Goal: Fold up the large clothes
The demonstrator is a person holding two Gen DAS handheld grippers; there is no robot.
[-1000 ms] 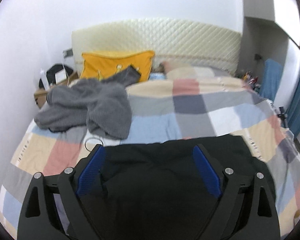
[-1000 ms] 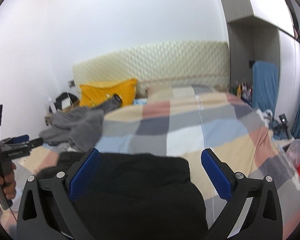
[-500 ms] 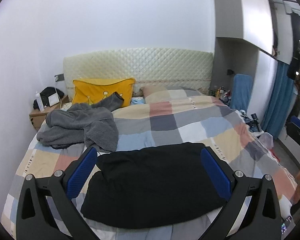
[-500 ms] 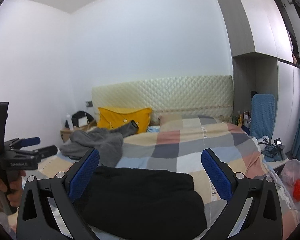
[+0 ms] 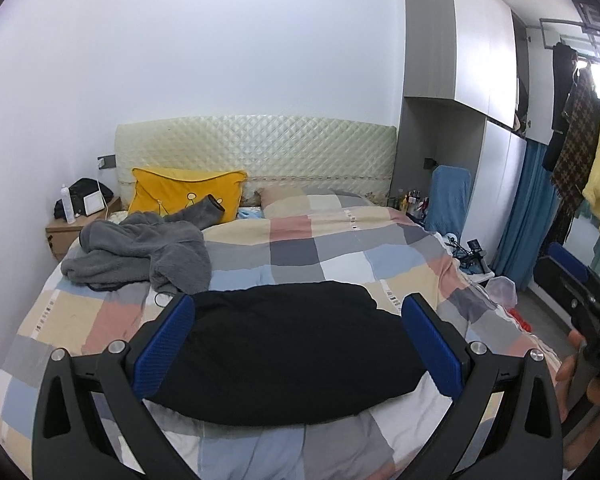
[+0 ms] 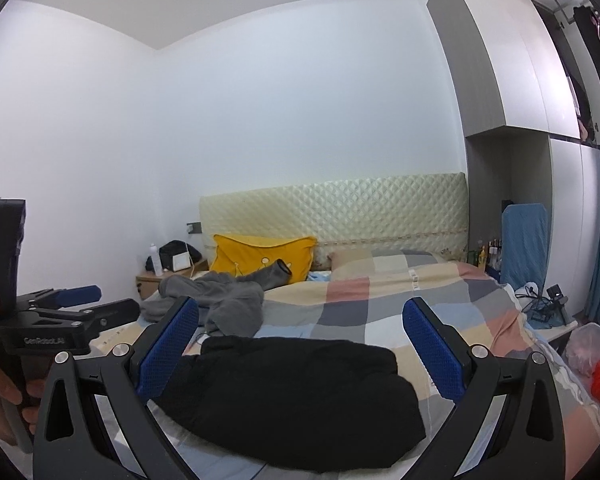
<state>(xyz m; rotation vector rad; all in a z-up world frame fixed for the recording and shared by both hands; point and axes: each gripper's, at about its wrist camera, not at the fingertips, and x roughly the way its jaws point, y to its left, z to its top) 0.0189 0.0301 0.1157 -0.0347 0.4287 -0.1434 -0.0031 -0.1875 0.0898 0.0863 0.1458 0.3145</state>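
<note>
With both my left gripper (image 5: 294,344) and right gripper (image 6: 300,350) spread wide and empty above the folded black garment (image 5: 284,352) at the bed's (image 5: 340,248) foot edge, I next reach for the crumpled gray fleece (image 5: 140,254).

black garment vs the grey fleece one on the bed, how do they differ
The black garment lies folded into a flat, compact slab near the foot of the bed; the grey fleece garment is a rumpled heap nearer the yellow pillow, one sleeve sticking out. Black looks smooth, grey fluffy. Both rest on the checked duvet, neither gripped.
</note>
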